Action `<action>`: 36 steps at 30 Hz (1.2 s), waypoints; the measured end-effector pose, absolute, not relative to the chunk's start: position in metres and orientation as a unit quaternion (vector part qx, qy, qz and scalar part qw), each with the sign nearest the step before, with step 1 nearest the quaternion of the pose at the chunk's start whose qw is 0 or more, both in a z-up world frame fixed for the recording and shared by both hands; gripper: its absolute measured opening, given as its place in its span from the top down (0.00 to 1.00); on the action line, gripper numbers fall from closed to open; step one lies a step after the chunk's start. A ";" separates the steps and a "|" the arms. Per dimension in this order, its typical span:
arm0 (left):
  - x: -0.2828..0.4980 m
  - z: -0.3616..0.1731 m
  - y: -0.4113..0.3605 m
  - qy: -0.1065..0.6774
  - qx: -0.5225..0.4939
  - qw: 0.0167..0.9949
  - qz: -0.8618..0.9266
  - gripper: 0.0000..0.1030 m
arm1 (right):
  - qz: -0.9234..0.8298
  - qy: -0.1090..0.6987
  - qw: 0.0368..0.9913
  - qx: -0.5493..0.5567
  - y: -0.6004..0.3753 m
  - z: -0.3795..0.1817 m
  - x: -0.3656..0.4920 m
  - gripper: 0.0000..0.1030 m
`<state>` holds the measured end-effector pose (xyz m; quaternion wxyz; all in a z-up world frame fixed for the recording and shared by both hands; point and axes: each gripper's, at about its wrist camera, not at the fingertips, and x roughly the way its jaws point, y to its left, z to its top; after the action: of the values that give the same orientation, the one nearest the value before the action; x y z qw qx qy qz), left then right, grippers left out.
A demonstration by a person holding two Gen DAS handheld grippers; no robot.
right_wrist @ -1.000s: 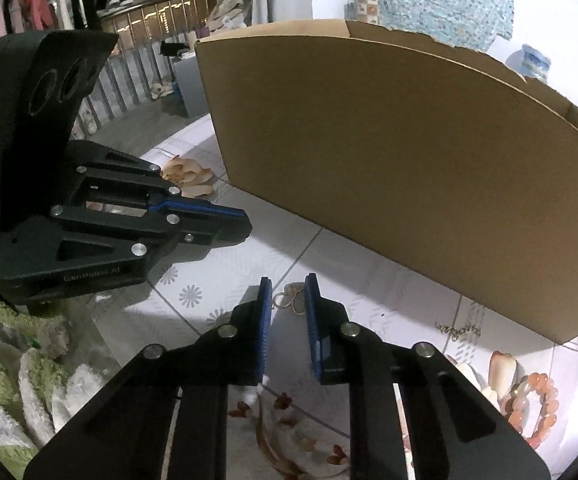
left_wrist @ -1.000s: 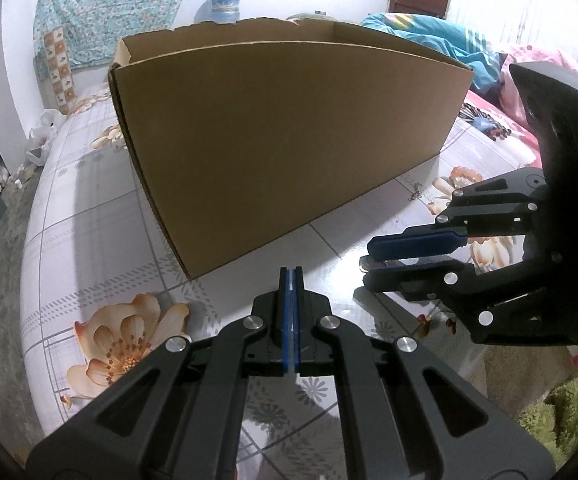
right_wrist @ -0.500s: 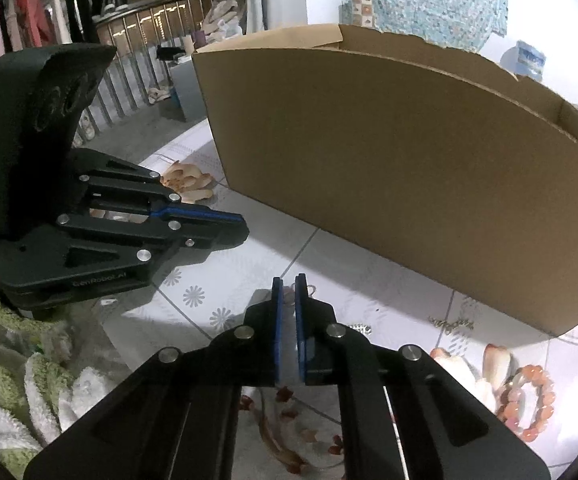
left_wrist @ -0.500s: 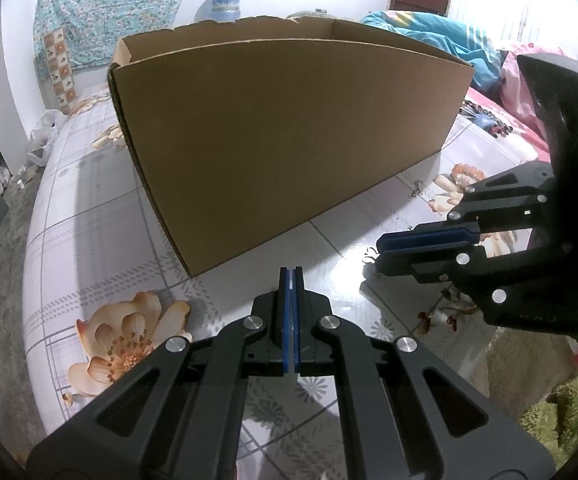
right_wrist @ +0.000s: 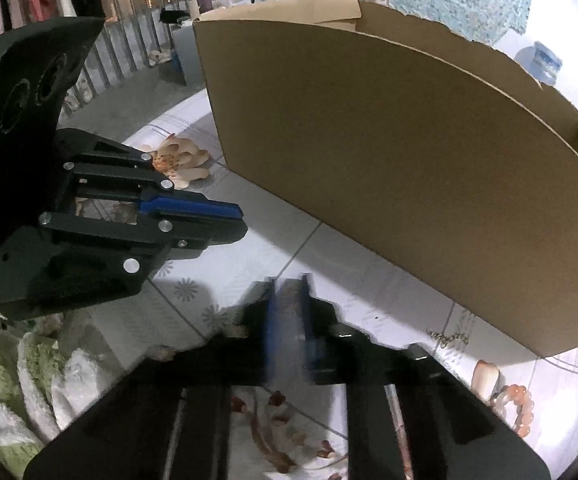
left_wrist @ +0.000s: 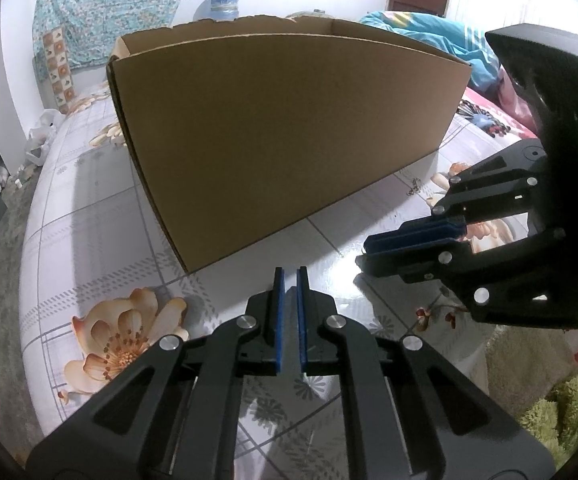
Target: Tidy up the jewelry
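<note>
Left tongs (left_wrist: 290, 276) opening slightly, empty, right tongs (right_wrist: 289, 282) blurred, closing, contents unclear, box (left_wrist: 289, 128) interior hidden

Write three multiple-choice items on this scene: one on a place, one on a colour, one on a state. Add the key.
1. Where does the bead bracelet lie?
A. inside the cardboard box
B. on the tablecloth, outside the box
C. hung over the box's rim

2. What colour are the pads of the left claw?
A. red
B. blue
C. yellow

3. The cardboard box's top is:
A. open
B. taped shut
C. covered by a towel

Key: B, the beads rest on the floral cloth past the box's near wall; B, both inner faces show blue; A, the inner walls show above the rim.
</note>
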<state>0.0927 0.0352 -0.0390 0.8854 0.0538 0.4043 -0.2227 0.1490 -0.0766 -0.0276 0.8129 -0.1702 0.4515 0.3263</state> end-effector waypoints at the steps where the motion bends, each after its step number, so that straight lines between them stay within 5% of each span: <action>1: 0.092 -0.039 0.035 0.404 0.054 0.885 -0.223 0.95 | 0.323 0.453 0.814 -0.169 -0.076 -0.027 0.149 0.94; 18: 0.092 -0.038 0.038 0.401 0.048 0.887 -0.225 0.95 | 0.315 0.452 0.825 -0.125 -0.091 -0.015 0.134 0.97; 25: 0.090 -0.038 0.039 0.399 0.047 0.887 -0.226 0.95 | 0.306 0.451 0.824 -0.158 -0.086 -0.018 0.141 0.80; 36: 0.091 -0.037 0.042 0.397 0.041 0.888 -0.228 0.95 | 0.309 0.481 0.806 -0.153 -0.083 -0.027 0.151 0.85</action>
<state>0.0905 0.0417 -0.0373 0.8882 0.0413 0.3970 -0.2276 0.1515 -0.0828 -0.0274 0.8063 -0.1533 0.4808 0.3086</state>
